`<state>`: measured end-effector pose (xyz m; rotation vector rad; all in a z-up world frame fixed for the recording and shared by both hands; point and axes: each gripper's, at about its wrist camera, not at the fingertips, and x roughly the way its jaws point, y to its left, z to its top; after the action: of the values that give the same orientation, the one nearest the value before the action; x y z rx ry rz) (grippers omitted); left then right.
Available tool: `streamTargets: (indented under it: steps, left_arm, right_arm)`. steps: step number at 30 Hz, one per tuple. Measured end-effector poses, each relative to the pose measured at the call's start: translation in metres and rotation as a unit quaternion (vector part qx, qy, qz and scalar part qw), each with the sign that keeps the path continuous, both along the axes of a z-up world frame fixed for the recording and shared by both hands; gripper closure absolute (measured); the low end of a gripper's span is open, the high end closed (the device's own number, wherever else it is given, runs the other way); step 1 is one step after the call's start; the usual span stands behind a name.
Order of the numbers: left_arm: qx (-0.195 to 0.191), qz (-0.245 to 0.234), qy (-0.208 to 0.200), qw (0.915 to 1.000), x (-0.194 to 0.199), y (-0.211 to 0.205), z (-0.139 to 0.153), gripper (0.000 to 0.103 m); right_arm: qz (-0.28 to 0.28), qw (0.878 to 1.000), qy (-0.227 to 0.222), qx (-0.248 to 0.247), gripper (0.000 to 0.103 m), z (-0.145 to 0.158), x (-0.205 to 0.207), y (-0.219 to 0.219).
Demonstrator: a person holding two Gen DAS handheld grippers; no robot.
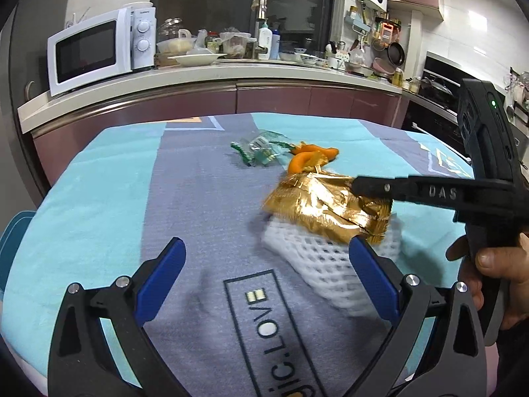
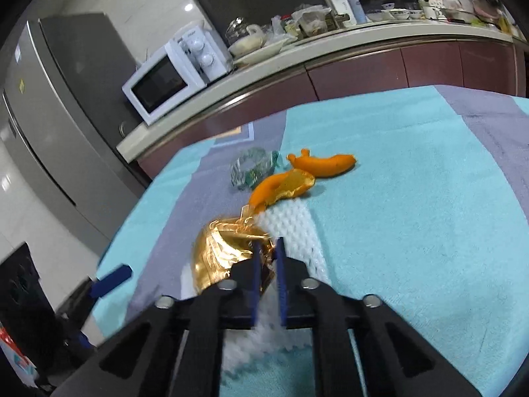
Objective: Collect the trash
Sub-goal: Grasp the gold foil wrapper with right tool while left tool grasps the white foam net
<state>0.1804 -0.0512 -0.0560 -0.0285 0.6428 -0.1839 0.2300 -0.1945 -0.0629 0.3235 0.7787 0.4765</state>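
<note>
A shallow white dish (image 1: 197,58) is sitting on the kitchen counter (image 1: 211,74) beside the white microwave oven (image 1: 99,49); what is lying in it cannot be made out.

The right tool (image 2: 267,256), black with blue pads, is pinching a crumpled gold foil wrapper (image 2: 220,254) at its near edge, its jaws nearly together with the foil caught between them. In the left wrist view the same right tool (image 1: 357,187) is reaching in from the right, its tip pressing on the top of the gold foil wrapper (image 1: 317,208), and a hand (image 1: 496,264) is gripping its handle.

The left tool (image 1: 264,261) is standing wide open and holding nothing, its right pad just beside the wrapper's near corner.

The wrapper is lying on top of a white foam fruit net (image 1: 330,264), which is stretching across the desk (image 1: 99,198) covered in a turquoise and grey cloth. Beyond the wrapper, curled orange peel pieces (image 2: 327,165) are lying on the cloth, one touching the far end of the net, and a crumpled clear plastic wrapper with green print (image 2: 253,168) is resting just beside them, on their left.
</note>
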Motion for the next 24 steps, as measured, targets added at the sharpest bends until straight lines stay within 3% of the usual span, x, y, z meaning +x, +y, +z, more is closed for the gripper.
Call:
streamTargets:
  steps: [8, 15, 16, 17, 20, 24]
  left_arm:
    - [-0.012, -0.043, 0.001, 0.9990, 0.006, -0.026, 0.002, 0.006]
    - [-0.006, -0.076, 0.036, 0.9964, 0.021, -0.056, -0.014, 0.006]
    - [-0.009, -0.074, 0.038, 0.9965, 0.022, -0.056, -0.016, 0.011]
    - [-0.014, -0.074, 0.042, 0.9963, 0.023, -0.056, -0.018, 0.027]
    - [-0.023, -0.070, 0.062, 0.9954, 0.026, -0.052, -0.026, 0.057]
    - [-0.031, -0.060, 0.069, 0.9954, 0.029, -0.043, -0.032, 0.074]
  right_arm:
    - [-0.030, 0.997, -0.031, 0.059, 0.100, 0.019, -0.001, -0.027]
    - [-0.063, 0.994, -0.039, 0.080, 0.100, 0.023, -0.004, -0.052]
    - [-0.065, 0.994, -0.040, 0.081, 0.100, 0.023, -0.005, -0.054]
    - [-0.069, 0.993, -0.040, 0.083, 0.100, 0.023, -0.006, -0.058]
    - [-0.079, 0.992, -0.042, 0.088, 0.100, 0.023, -0.008, -0.066]
    - [-0.085, 0.991, -0.042, 0.092, 0.100, 0.020, -0.009, -0.072]
